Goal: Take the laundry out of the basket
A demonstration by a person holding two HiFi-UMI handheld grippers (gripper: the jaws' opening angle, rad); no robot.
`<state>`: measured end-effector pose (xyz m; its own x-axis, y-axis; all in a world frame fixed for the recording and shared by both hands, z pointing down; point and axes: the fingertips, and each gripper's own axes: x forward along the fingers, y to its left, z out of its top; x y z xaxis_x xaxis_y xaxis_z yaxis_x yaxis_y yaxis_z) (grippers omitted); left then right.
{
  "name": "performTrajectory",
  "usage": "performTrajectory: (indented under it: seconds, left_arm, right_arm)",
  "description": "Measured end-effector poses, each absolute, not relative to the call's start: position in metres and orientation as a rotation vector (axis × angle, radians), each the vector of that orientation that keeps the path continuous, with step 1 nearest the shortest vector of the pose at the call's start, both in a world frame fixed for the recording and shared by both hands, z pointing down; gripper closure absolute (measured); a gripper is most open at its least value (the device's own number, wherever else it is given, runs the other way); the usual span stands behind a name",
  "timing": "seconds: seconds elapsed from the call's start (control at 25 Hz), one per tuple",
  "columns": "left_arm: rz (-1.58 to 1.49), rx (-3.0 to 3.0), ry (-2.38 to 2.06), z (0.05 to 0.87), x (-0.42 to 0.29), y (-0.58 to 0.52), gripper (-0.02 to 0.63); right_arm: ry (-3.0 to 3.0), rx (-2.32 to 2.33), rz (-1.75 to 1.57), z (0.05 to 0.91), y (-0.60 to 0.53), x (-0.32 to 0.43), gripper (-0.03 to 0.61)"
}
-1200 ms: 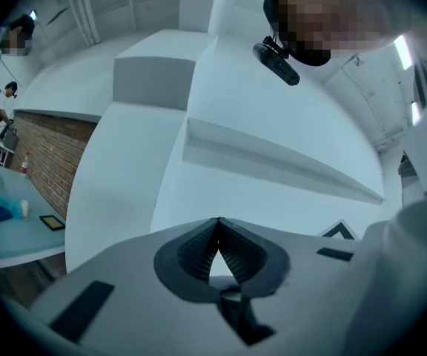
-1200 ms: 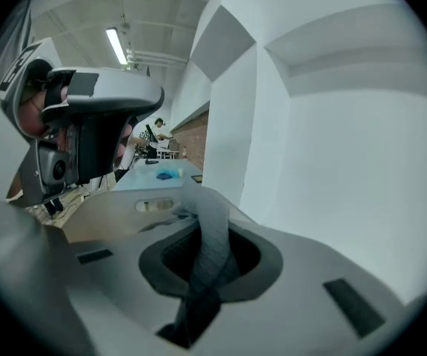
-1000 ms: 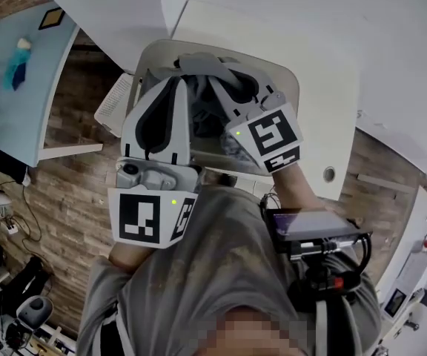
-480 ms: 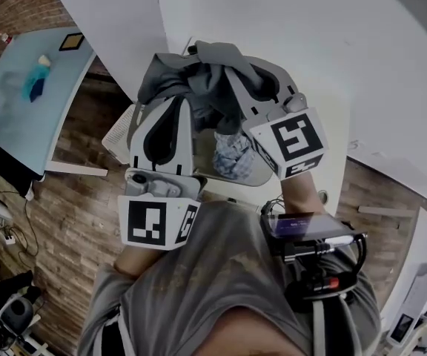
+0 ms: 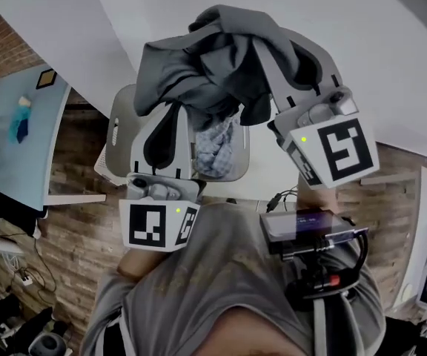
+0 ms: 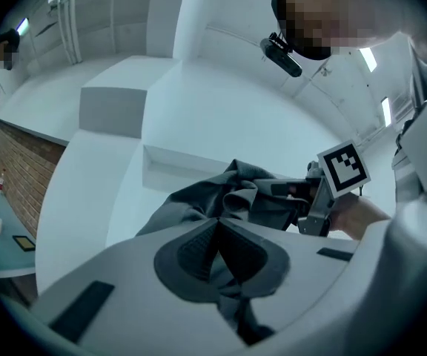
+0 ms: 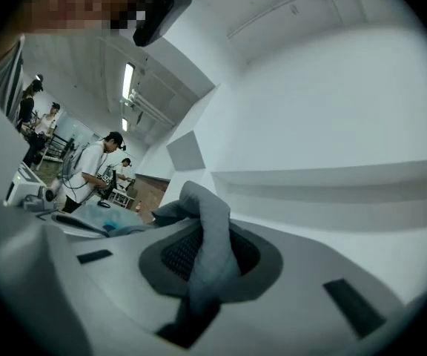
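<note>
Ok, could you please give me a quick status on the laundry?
Both shut on grey garment: left gripper, right gripper. Garment held up over basket. Patterned cloth in basket. No obstruction seen.

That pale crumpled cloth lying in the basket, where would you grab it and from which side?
Pinch one of the raised folds on top of the pale cloth, coming straight down from above. It lies bunched up inside the basket, whose walls block the sides. The grey garment hanging over it would probably have to be moved away first.
</note>
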<state>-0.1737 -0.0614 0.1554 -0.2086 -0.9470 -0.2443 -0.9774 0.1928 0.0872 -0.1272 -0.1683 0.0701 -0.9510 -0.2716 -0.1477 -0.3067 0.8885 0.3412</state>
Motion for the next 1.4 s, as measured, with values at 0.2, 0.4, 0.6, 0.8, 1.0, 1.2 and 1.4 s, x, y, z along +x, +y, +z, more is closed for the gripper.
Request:
performTrajectory:
  seconds: [0.2, 0.4, 0.6, 0.8, 1.0, 1.2, 1.4]
  left_arm:
    - [0.354, -2.007, 2.228, 0.158, -0.155, -0.083, 0.604]
    - [0.371, -2.138, 2.121, 0.160, -0.131, -0.103, 0.604]
    - [0.395, -2.249, 2.017, 0.157, -0.103, -0.117, 0.604]
    - [0.389, -2.352, 1.934, 0.160, -0.069, -0.132, 0.604]
    - [0.363, -2.419, 1.899, 0.168, -0.050, -0.141, 0.604]
    - [0.325, -2.426, 1.917, 0.170, -0.046, -0.139, 0.604]
    - [0.261, -2.394, 1.998, 0.180, -0.051, -0.138, 0.604]
  right_arm:
    - [2.882, -0.678, 0.605, 0.048, -0.190, -0.074, 0.537]
    - [2.822, -0.863, 0.633, 0.043, -0.200, -0.025, 0.537]
    - [2.773, -1.023, 0.672, 0.038, -0.202, 0.019, 0.537]
    - [2.788, -1.176, 0.683, 0.061, -0.214, 0.056, 0.537]
    - [2.814, -1.287, 0.570, 0.104, -0.233, 0.087, 0.537]
    - [2.875, -1.286, 0.415, 0.154, -0.234, 0.091, 0.537]
    - [2.956, -1.225, 0.253, 0.214, -0.239, 0.077, 0.537]
